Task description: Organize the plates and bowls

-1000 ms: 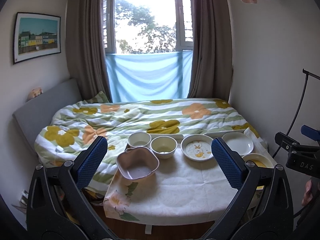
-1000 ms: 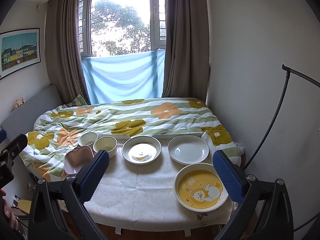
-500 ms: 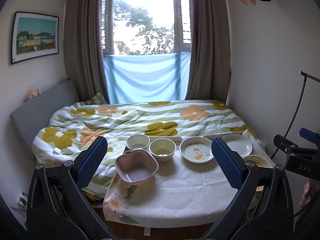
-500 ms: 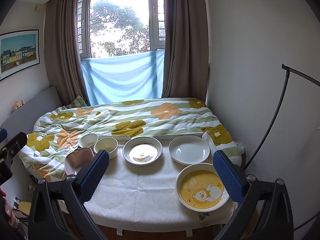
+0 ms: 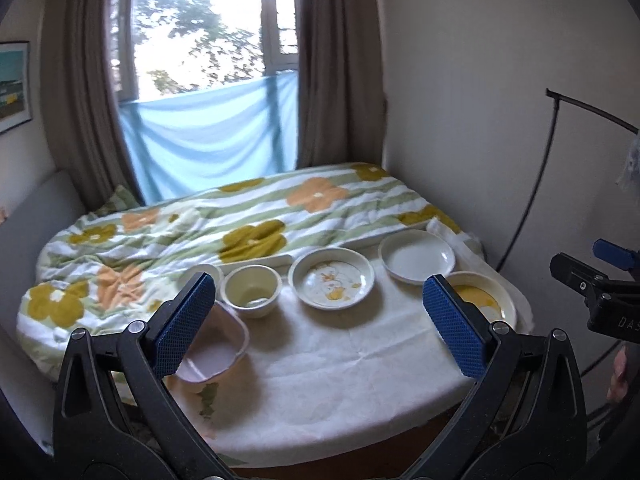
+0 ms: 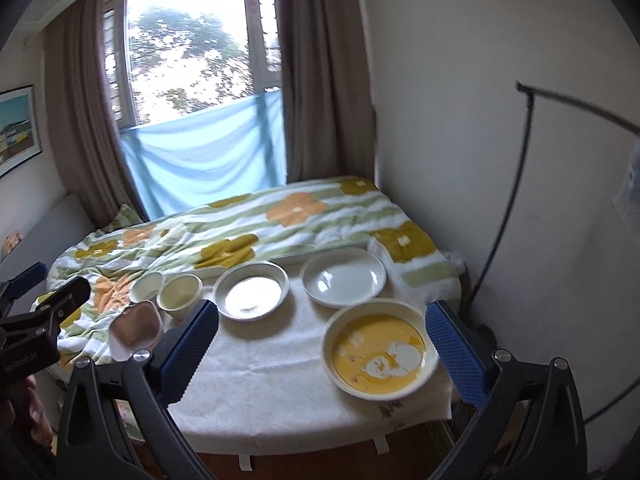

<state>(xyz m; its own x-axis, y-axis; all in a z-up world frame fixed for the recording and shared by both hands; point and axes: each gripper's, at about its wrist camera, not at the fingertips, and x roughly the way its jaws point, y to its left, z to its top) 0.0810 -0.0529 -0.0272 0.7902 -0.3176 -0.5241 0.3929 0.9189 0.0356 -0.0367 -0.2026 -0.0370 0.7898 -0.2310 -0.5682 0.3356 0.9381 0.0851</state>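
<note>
The left gripper (image 5: 320, 320) hangs above the near edge of the tabletop (image 5: 340, 380), which a white cloth covers. Its jaws are spread wide and hold nothing. The right gripper (image 6: 322, 344) hangs above the same near edge, and its jaws are also spread wide with nothing between them.

The landmark is the cream plate with orange marks (image 5: 332, 278), which stands in the middle of the far row. Just to the left of it is a small cream bowl (image 5: 251, 290), apart from the plate. Further to the left of this bowl a second small white bowl (image 6: 146, 286) stands close beside it; in the left wrist view the blue finger pad (image 5: 184, 322) hides most of it. Nearer to the camera than these two bowls, at the left edge of the tabletop, sits a pink square bowl (image 5: 212, 354). To the right of the landmark plate is a plain white plate (image 5: 416, 256), near but not touching. In front of that white plate, at the right edge, lies a yellow plate with a bear picture (image 6: 380, 354). Behind all the dishes a bed with a flowered quilt (image 5: 240, 216) touches the far side of the tabletop.
</note>
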